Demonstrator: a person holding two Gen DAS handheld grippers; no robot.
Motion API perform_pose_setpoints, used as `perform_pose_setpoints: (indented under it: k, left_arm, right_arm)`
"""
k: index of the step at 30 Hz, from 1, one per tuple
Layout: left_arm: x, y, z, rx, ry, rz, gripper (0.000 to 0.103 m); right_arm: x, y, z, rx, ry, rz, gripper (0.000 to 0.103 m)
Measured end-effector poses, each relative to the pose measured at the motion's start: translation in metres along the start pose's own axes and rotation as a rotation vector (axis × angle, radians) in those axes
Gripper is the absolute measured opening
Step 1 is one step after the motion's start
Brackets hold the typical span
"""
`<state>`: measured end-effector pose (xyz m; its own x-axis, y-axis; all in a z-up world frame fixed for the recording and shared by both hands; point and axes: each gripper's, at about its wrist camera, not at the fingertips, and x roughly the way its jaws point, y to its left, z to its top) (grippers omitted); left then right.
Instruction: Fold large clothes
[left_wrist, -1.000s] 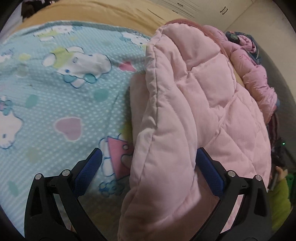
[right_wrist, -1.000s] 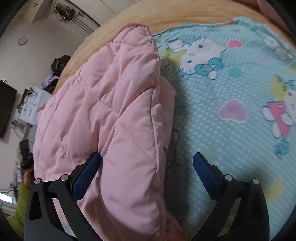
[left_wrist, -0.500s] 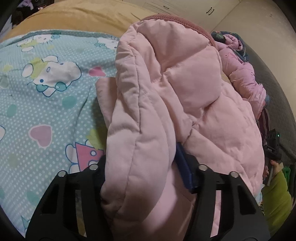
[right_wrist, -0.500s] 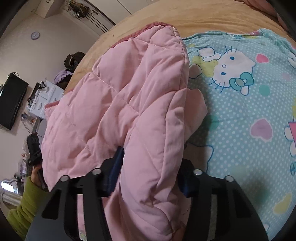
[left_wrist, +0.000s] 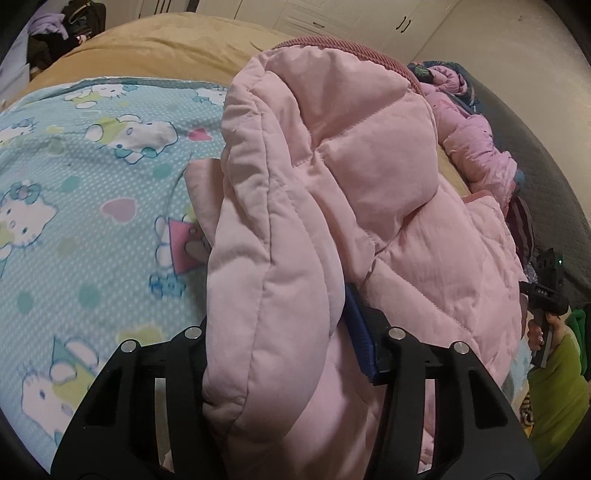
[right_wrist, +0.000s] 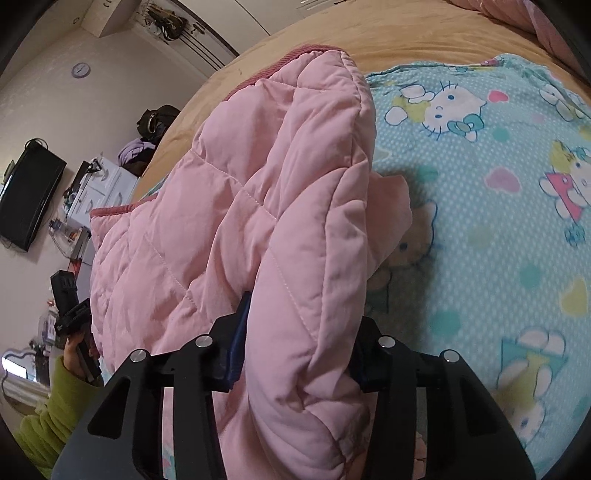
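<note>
Both tools grip the pink padded jacket (left_wrist: 369, 192) — the left tool (left_wrist: 280, 332), its jaws closing, pinches a thick fold, and the right tool (right_wrist: 299, 332) clamps another. The jacket bulges up ahead of each tool, over the cartoon-print blanket (right_wrist: 498, 229) on the bed (left_wrist: 155, 48).

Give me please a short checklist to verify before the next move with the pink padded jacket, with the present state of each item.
1. Left gripper has the pink padded jacket between its jaws, which are closing: ok.
2. Right gripper is clamped on the jacket's padded edge: ok.
3. Each gripper holds one layer only: cannot tell.
4. Bedsheet beside the jacket is free for laying the fold: ok.
5. Bedsheet is not caught in either grip: cannot tell.
</note>
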<state>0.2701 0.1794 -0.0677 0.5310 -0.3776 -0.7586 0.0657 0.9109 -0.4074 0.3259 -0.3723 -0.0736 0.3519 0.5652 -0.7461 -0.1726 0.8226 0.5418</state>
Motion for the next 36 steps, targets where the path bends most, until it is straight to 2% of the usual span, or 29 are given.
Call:
perform_pose_setpoints:
  k: [11,17,21,23,27,32,36]
  left_arm:
    - [-0.033,-0.003,-0.038,0.005,-0.01,0.009,0.043]
    - [-0.038,-0.009,-0.048,0.013,-0.009,0.026,0.043]
    - [-0.038,-0.009,-0.051,0.021,-0.011,0.044,0.043]
    - [-0.036,-0.009,-0.051,0.023,-0.01,0.059,0.043]
    - [-0.033,-0.008,-0.05,0.005,-0.004,0.076,0.044]
    - [-0.025,-0.005,-0.047,-0.018,0.001,0.099,0.045]
    - [-0.017,-0.002,-0.045,-0.037,0.012,0.119,0.048]
  right_arm:
    - [-0.023,0.007,-0.044,-0.026,0.006,-0.005,0.044]
    - [-0.026,0.005,-0.055,-0.014,-0.004,-0.007,0.044]
    - [-0.017,0.011,-0.053,-0.006,-0.012,-0.049,0.044]
    - [-0.013,0.017,-0.052,-0.025,-0.013,-0.099,0.044]
    - [-0.003,0.024,-0.048,-0.014,-0.008,-0.169,0.049]
    - [0.004,0.015,-0.046,0.038,-0.014,-0.193,0.054]
    - [0.013,0.002,-0.041,0.103,-0.001,-0.21,0.066]
